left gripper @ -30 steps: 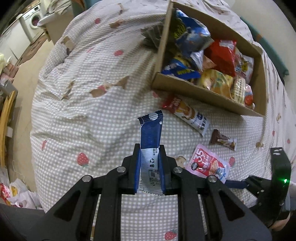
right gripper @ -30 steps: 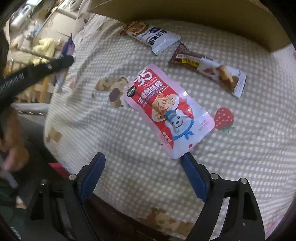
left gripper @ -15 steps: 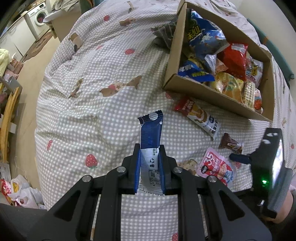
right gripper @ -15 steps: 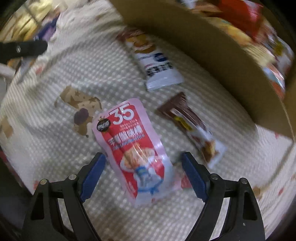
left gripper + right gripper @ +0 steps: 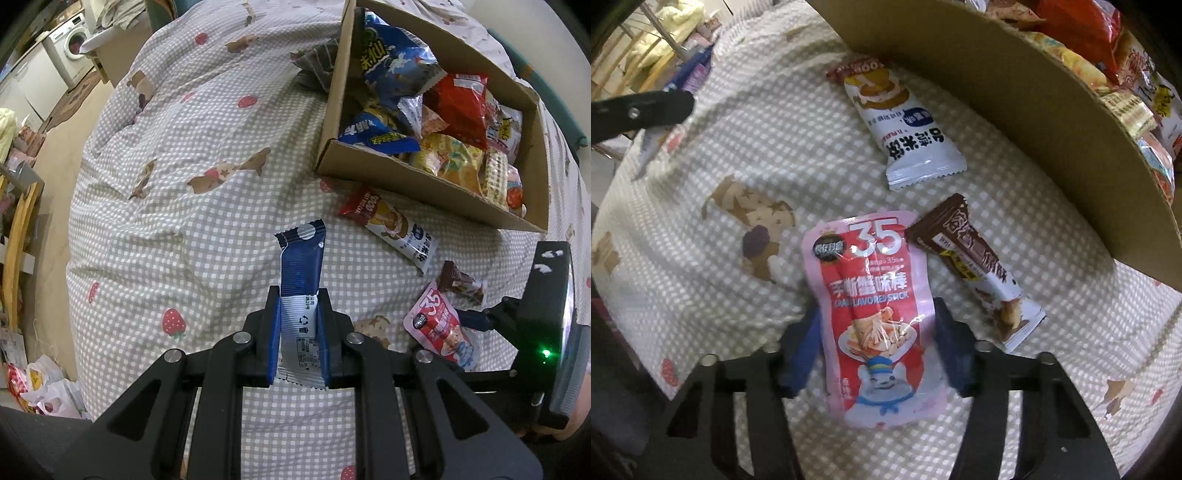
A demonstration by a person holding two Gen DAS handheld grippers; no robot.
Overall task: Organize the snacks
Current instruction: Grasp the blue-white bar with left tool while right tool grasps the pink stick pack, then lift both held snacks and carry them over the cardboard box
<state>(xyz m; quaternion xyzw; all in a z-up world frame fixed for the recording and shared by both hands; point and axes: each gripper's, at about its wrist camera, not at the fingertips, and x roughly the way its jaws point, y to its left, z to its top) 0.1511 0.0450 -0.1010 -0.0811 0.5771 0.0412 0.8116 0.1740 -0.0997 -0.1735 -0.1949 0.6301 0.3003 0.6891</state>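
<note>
Right claw [image 5: 877, 343], open a second ago, has narrowed around the pink crab-stick pouch [image 5: 877, 317] for boxing; left claw [image 5: 299, 328] grips a blue wafer packet [image 5: 301, 266].

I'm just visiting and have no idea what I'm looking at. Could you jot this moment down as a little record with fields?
Setting: checked bedspread with strawberry prints
Left claw: shut on a blue-and-white snack packet, held upright
Right claw: open, its fingers either side of the pink crab-stick pouch lying on the bedspread
Loose snacks: white cake packet; brown wafer bar
Cardboard box: already holds many snack bags
</note>
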